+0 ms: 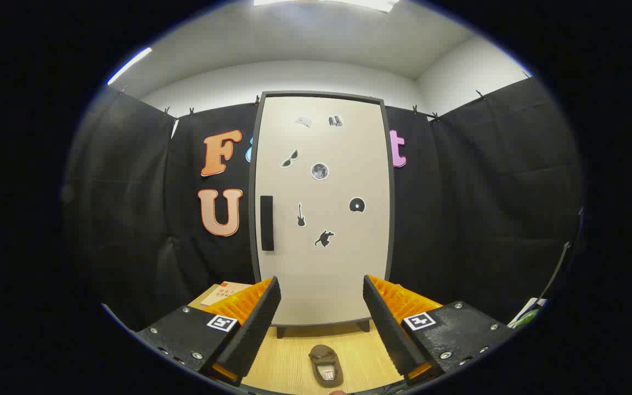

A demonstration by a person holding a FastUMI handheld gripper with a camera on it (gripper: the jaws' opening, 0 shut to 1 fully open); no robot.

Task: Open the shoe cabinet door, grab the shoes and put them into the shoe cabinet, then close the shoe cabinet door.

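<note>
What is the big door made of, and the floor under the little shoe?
The cabinet door looks like smooth, matte cream-painted board with a dark handle. The surface under the shoe looks like light wood, showing grain lines. The gripper is open.

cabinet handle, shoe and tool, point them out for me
handle (266, 223), gripper view, middle of the dark bar on the shut door
shoe (325, 365), gripper view, its insole, between the fingers
tool (321, 307), gripper view, open gap midway between fingertips
</note>
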